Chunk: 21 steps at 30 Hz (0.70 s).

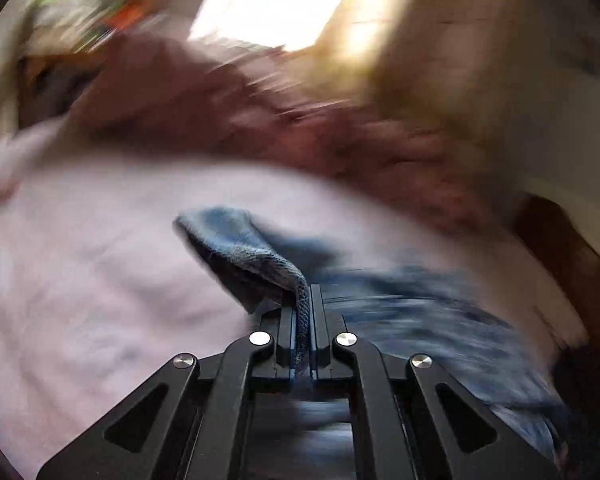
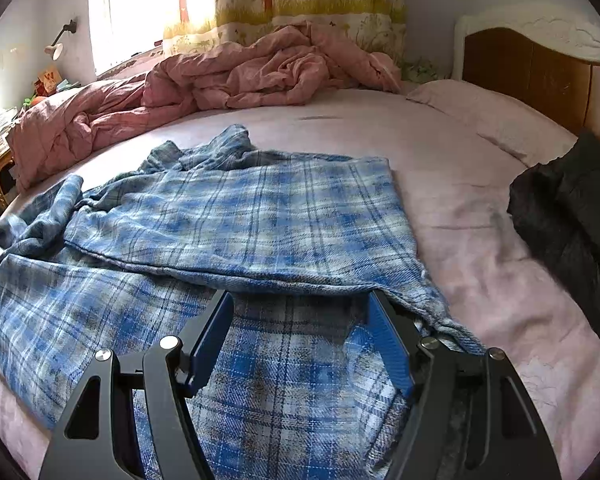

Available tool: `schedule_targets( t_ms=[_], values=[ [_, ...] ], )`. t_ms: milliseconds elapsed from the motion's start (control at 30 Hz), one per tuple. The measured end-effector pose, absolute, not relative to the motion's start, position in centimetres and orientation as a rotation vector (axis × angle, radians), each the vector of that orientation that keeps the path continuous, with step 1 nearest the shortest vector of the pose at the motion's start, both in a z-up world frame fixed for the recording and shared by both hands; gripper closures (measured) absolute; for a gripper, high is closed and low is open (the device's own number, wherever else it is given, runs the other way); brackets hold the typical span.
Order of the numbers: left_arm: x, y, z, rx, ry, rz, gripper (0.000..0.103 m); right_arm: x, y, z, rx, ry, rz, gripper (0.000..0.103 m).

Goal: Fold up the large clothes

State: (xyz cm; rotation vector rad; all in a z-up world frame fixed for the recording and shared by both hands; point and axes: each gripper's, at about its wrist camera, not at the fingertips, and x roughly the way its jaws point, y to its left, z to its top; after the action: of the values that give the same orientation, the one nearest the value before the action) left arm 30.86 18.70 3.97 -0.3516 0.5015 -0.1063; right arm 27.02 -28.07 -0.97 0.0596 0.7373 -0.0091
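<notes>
A large blue plaid shirt (image 2: 260, 216) lies spread on the pink bed sheet (image 2: 480, 216), one half folded over the other. My right gripper (image 2: 302, 300) stands open just above the shirt's near part, its blue pads (image 2: 214, 336) wide apart and the folded edge right in front of them. In the blurred left wrist view, my left gripper (image 1: 303, 294) is shut on an edge of the shirt's cloth (image 1: 240, 248), which sticks up and out from between the fingers. The rest of the shirt trails to the right as a blue smear.
A crumpled pink quilt (image 2: 236, 76) is heaped at the far side of the bed under a curtained window. A pink pillow (image 2: 496, 120) lies by the wooden headboard (image 2: 532, 76). A dark garment (image 2: 572, 204) sits at the right edge. A cluttered bedside table (image 2: 4, 132) stands far left.
</notes>
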Motion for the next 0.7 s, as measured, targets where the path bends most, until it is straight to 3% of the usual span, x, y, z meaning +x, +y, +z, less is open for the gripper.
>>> schedule_targets(
  t_ms=[233, 533, 600, 633, 700],
  values=[
    [28.8, 4.4, 8.0, -0.163, 0.505, -0.441, 0.099, 25.9, -28.0, 0.6, 0.028, 0.645, -0.035, 0.032],
    [31.1, -2.7, 0.5, -0.140, 0.742, -0.458, 0.098, 25.8, -28.8, 1.2, 0.067, 0.659, -0.003, 0.032],
    [30.6, -3.1, -0.6, -0.125, 0.779, -0.487, 0.082, 25.9, -28.6, 1.2, 0.064, 0.664, 0.009, 0.032],
    [29.9, -3.2, -1.2, -0.117, 0.800, -0.507, 0.066, 26.0, -28.6, 1.1, 0.063, 0.667, 0.017, 0.032],
    [28.8, -2.8, -1.3, -0.100, 0.796, -0.529, 0.061, 26.1, -28.5, 1.0, 0.072, 0.678, 0.036, 0.032]
  ],
)
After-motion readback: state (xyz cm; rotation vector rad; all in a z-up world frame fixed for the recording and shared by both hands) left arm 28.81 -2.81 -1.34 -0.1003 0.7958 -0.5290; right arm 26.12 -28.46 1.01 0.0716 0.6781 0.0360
